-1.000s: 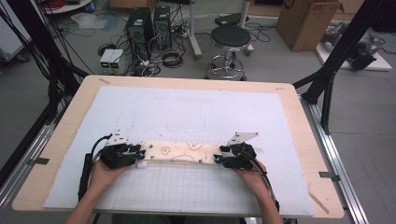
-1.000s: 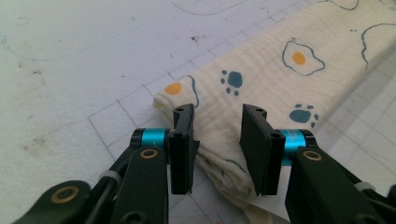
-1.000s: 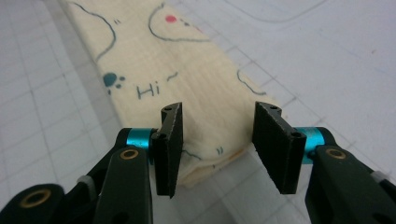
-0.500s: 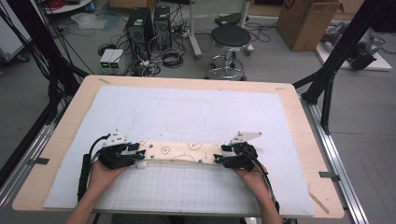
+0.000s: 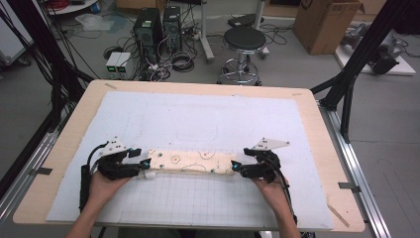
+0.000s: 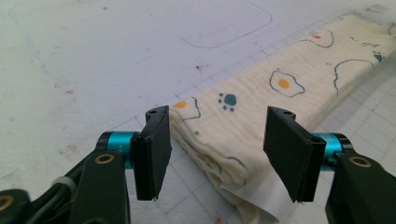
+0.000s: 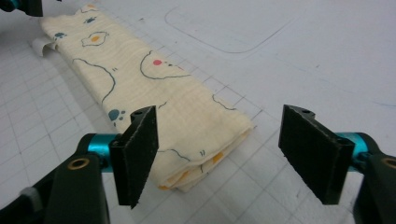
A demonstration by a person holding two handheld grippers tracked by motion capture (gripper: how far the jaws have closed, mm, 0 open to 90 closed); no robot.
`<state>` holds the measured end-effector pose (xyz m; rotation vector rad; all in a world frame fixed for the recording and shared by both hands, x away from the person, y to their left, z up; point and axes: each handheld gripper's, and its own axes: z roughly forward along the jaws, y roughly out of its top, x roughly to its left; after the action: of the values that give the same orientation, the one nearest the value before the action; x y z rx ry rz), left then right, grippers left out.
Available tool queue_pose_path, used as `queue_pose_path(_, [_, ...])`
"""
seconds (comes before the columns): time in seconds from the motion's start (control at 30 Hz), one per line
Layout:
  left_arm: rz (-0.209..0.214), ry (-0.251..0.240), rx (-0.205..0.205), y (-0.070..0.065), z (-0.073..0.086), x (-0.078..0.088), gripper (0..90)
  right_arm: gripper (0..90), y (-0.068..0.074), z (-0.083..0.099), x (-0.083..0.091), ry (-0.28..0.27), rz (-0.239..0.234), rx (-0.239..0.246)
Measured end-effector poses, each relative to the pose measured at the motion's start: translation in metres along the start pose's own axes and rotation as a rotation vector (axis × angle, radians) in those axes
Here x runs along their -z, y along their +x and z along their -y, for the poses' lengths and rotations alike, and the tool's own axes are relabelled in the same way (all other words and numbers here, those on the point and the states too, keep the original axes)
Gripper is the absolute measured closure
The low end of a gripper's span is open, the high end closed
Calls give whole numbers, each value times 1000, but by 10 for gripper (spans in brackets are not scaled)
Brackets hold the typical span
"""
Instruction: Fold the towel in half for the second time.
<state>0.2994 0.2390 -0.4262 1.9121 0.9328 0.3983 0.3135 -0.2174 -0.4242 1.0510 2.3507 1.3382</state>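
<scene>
Cream folded cloth — both tools just opened.

We see a cream cloth folded into a long narrow strip, printed with fried eggs and blue paw marks, lying flat. Its ends reach between the open jaws of the left tool and the right tool, neither end pinched.

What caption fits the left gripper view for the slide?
Left hand-held gripper, jaws just opened, straddling one end of the folded egg-print cloth on the gridded mat.
</scene>
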Motion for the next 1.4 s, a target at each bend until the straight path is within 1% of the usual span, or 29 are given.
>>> queue_pose_path(0.07, [-4, -2, 0, 2, 1, 3, 402, 244, 0, 0, 2, -7, 9, -5])
queue_pose_path(0.2, [-11, -17, 16, 4, 1, 8, 385, 213, 0, 1, 5, -9, 22, -8])
queue_pose_path(0.23, [-10, -18, 17, 5, 1, 9, 384, 205, 0, 1, 5, -14, 24, -4])
queue_pose_path(0.27, [-13, -19, 14, 6, 1, 10, 384, 197, 0, 1, 6, -12, 27, -11])
queue_pose_path(0.63, [-13, -30, 16, 4, 2, 16, 360, 156, 0, 3, 10, -15, 60, -15])
queue_pose_path(0.73, [-12, -37, 26, 4, 3, 19, 354, 133, -1, 4, 13, -18, 71, -22])
queue_pose_path(0.77, [-11, -36, 22, 4, 3, 20, 354, 127, -2, 4, 14, -20, 74, -27])
queue_pose_path(0.97, [-14, -39, 32, 2, 5, 25, 343, 126, -5, 10, 23, -26, 92, -40])
queue_pose_path(1.17, [-13, -40, 24, -1, 8, 30, 334, 124, -6, 15, 31, -37, 110, -47])
queue_pose_path(1.2, [-15, -40, 23, -2, 8, 31, 332, 124, -7, 16, 32, -40, 111, -43])
queue_pose_path(1.3, [-11, -43, 21, -4, 10, 33, 327, 124, -6, 18, 36, -38, 117, -46])
queue_pose_path(1.33, [-14, -42, 19, -5, 10, 33, 324, 124, -6, 19, 36, -37, 119, -48])
queue_pose_path(1.37, [-16, -40, 16, -5, 11, 34, 321, 123, -6, 20, 37, -39, 121, -37])
queue_pose_path(1.4, [-18, -37, 18, -6, 11, 34, 321, 124, -6, 21, 39, -36, 119, -42])
